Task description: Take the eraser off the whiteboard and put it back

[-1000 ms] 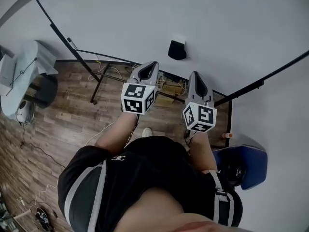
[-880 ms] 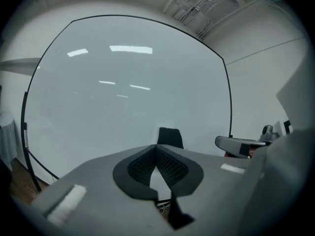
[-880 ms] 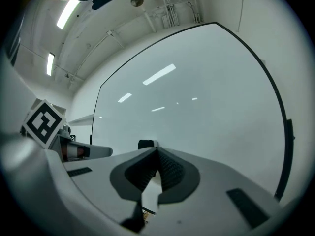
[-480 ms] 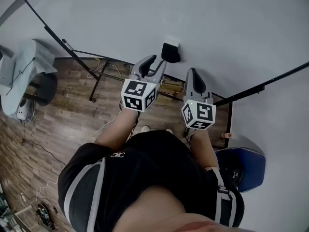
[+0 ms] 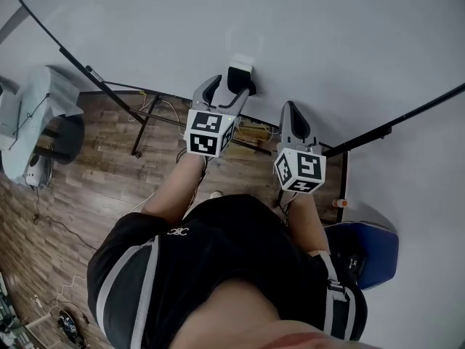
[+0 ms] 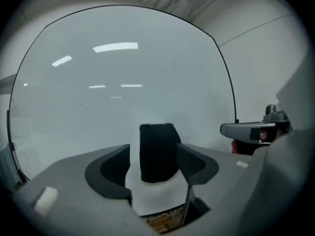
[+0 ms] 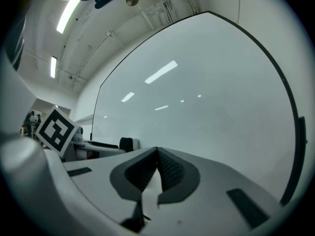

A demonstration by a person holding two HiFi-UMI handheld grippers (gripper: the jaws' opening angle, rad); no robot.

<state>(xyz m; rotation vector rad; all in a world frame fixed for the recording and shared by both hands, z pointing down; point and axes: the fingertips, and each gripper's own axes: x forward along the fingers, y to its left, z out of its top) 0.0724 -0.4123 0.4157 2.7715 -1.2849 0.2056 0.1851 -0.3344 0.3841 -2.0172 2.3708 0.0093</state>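
Brown wood-plank floor (image 5: 94, 180) underfoot. Pale grey moulded machine housing (image 5: 36, 97) at far left, with a dark round stool (image 5: 67, 138) just beside it. Thin loose cables (image 5: 51, 227) trail across the planks at lower left. Blue padded seat (image 5: 379, 247) at right edge. Small orange-and-white item (image 5: 341, 203) near it, too small to identify.

The eraser (image 6: 157, 151) is black against the pale grey-white whiteboard (image 6: 113, 73) (thin black frame). The marker cube (image 5: 207, 133) carries black-and-white squares; the floor (image 5: 94, 187) is brown wood grain.
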